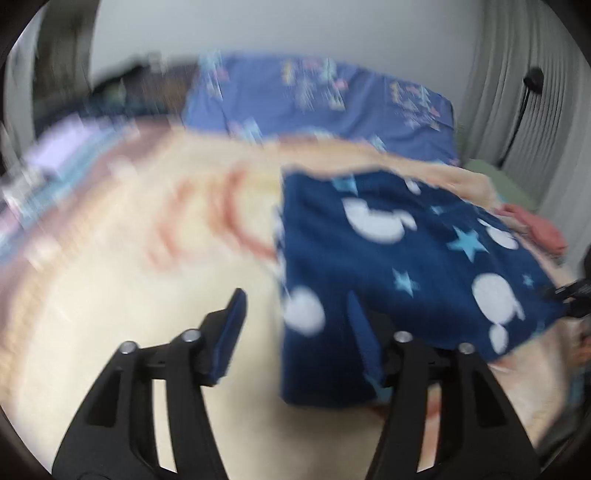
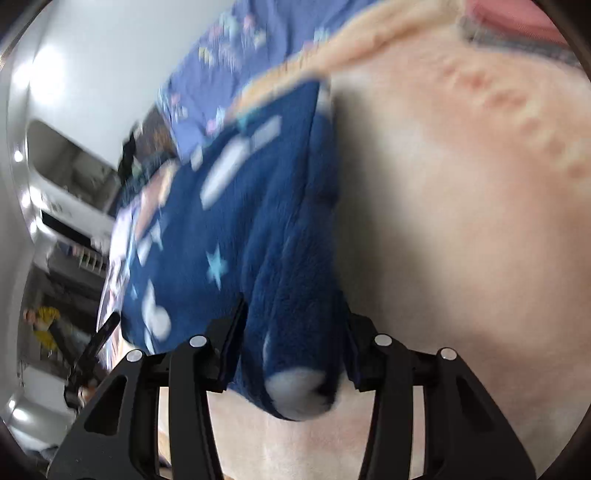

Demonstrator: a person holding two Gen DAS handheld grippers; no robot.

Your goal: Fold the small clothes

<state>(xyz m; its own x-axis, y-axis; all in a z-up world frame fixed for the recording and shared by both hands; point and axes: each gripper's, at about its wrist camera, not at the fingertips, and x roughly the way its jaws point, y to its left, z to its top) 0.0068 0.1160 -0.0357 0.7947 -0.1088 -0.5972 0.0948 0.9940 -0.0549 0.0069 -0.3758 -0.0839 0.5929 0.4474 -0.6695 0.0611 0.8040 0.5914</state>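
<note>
A small navy fleece garment (image 1: 406, 266) with white blobs and light blue stars lies on a cream blanket (image 1: 129, 295). My left gripper (image 1: 295, 332) is open at the garment's near left edge; its left finger (image 1: 229, 332) is over bare blanket and the cloth covers its right finger. In the right wrist view the garment (image 2: 266, 229) runs forward between my right gripper's (image 2: 293, 347) open jaws. A folded corner of the cloth sits in the gap. Both views are blurred by motion.
A blue patterned sheet (image 1: 314, 99) covers the bed beyond the blanket. A pink cloth (image 1: 532, 225) lies at the right edge, also in the right wrist view (image 2: 517, 18). Grey curtains (image 1: 517, 92) hang at the right. Shelves and clutter (image 2: 62, 295) stand at the left.
</note>
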